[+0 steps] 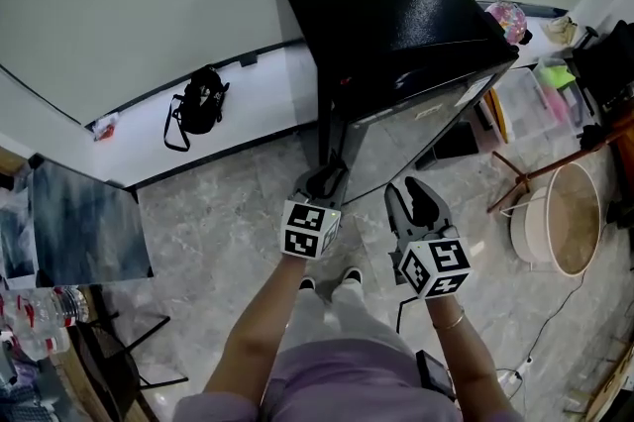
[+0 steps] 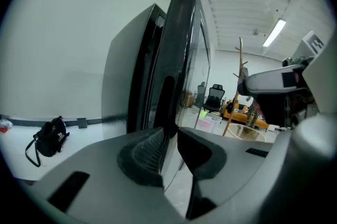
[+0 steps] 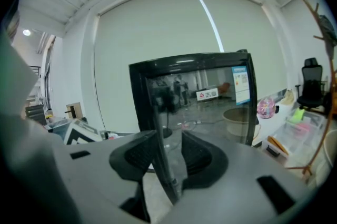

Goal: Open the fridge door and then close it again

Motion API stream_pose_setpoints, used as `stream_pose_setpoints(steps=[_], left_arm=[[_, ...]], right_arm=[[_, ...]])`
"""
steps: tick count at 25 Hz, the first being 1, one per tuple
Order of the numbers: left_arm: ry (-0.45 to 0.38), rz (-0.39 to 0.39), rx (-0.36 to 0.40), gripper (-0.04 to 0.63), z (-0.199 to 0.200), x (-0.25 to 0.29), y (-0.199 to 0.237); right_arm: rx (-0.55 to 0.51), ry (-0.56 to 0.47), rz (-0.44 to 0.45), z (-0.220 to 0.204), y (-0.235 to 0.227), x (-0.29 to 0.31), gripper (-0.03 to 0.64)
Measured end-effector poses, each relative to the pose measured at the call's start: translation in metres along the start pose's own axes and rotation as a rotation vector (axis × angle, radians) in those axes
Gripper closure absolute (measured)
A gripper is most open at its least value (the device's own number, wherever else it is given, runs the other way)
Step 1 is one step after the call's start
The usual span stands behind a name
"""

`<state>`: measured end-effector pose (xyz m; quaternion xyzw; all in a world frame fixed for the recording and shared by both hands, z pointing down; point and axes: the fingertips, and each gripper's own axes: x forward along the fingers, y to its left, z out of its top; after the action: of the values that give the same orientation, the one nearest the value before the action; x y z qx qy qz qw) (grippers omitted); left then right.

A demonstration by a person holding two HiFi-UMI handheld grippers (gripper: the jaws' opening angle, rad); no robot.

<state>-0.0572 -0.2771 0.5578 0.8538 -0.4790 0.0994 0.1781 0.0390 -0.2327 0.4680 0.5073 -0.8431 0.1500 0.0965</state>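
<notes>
The black fridge [image 1: 396, 14] stands against the wall, and its glossy door [image 1: 416, 128] faces me. My left gripper [image 1: 325, 180] is at the door's left edge. In the left gripper view the door's dark edge [image 2: 176, 60] runs down into the narrow gap of that gripper [image 2: 169, 152], with a pad close on each side. My right gripper [image 1: 413, 197] hangs in front of the door's lower part with its fingers parted. In the right gripper view the door [image 3: 210, 97] fills the middle. Its left frame line drops through the gap of this gripper [image 3: 169, 157], and I see no contact.
A black bag [image 1: 201, 101] lies by the wall at the left. Right of the fridge are clear storage boxes [image 1: 535, 98], a wooden stand [image 1: 525, 174] and a round basin [image 1: 565, 217]. A tilted board [image 1: 84, 222] and bottles [image 1: 40, 311] sit at the near left. My feet [image 1: 332, 281] are just before the door.
</notes>
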Motion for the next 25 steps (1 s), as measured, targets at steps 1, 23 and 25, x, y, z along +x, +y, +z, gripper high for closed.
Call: stream_pose_setpoints(steps=[1,23,25], left_arm=[[-0.005,-0.016,-0.001,0.516,-0.004,-0.004,-0.008],[0.042,-0.179,0.152,0.545,-0.042,-0.042,-0.126],[0.041,-0.178,0.159,0.541,-0.043,-0.043,-0.134]], right_arm=[[-0.002,-0.003,-0.002,0.001,0.002,-0.001,0.48],[-0.039,-0.13,-0.13,0.027,0.046,-0.088,0.405],[-0.056,-0.129,-0.143,0.033,0.049,-0.085,0.375]])
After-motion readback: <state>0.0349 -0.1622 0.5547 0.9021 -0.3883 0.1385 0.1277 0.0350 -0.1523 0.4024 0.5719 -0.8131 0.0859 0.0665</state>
